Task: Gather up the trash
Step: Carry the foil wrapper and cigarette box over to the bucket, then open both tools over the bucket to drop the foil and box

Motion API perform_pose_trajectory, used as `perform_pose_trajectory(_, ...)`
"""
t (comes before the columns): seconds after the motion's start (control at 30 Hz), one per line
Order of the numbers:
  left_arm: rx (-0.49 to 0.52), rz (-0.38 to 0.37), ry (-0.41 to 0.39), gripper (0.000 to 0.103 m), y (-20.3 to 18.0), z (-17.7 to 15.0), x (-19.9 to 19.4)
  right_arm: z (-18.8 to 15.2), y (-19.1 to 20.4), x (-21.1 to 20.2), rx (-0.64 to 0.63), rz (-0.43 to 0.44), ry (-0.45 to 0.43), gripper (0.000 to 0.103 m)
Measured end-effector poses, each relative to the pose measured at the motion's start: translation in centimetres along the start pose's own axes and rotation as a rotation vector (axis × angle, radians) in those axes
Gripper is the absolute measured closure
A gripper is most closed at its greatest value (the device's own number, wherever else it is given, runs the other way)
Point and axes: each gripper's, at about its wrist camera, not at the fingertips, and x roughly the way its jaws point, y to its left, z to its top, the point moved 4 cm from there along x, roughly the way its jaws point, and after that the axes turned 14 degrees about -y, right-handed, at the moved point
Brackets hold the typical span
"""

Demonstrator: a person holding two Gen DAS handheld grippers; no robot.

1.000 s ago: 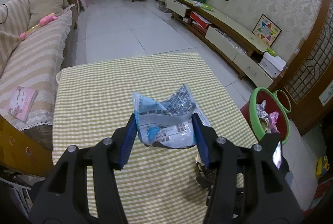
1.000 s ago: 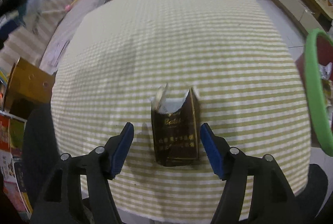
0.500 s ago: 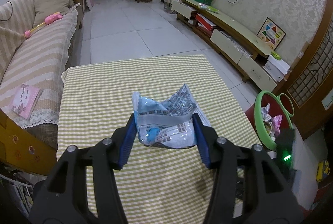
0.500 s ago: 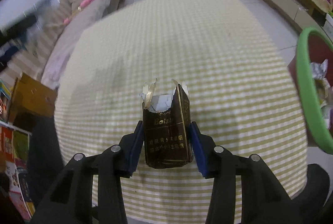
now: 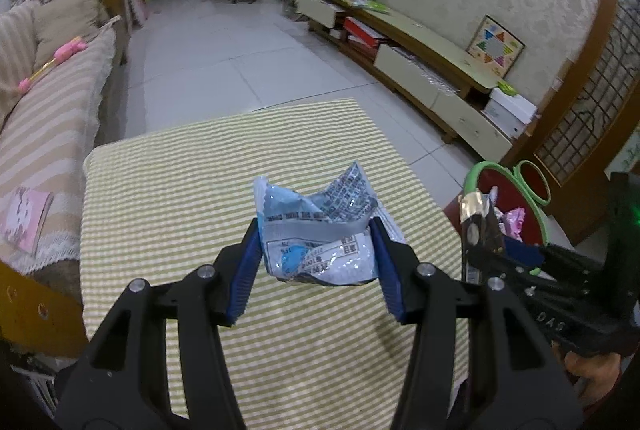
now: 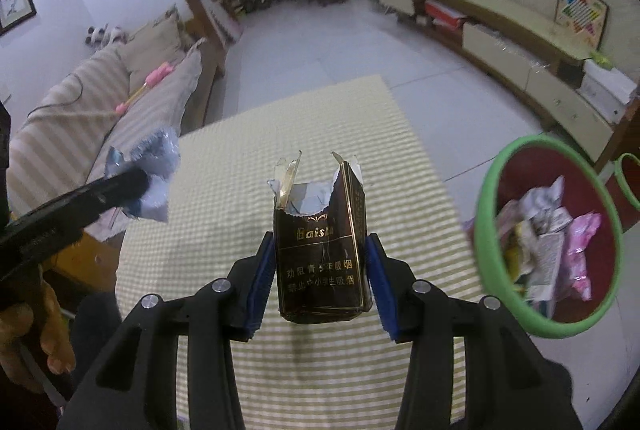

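Two pieces in hand: both of my grippers carry trash, neither piece is binned yet.
Left wrist view, my left gripper: closed to a narrow gap on the crumpled blue-and-white wrapper, both pads pressing its sides, held clear above the tabletop.
Left wrist view, tabletop: I see no other litter on the checked cloth from here.
Left wrist view, bin: the red bin with the green rim stands on the floor just beside the tabletop's right edge, wrappers already inside it.
Left wrist view, my right gripper: off to the right, close to the bin.
Right wrist view, my right gripper: its jaws have just been closing and now clamp the torn brown cigarette pack by its two sides, upright, lifted off the tabletop.
Right wrist view, bin: lower right, part full of paper and pink wrappers.
Right wrist view, my left gripper: at the left edge with its wrapper.
Done, as I judge it: tabletop seems picked clean.
Left to do: carry both pieces over the bin and release them.
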Motion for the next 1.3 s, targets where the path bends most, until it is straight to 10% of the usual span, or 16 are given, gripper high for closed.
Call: perform_pose_trajectory(1.3, 0.198, -0.364, 0.107, 0.052, -22.3, 0.2, 10.1, 0.3, -21.6, -8.3, 0.303, -0.320, -0.159, 0.059)
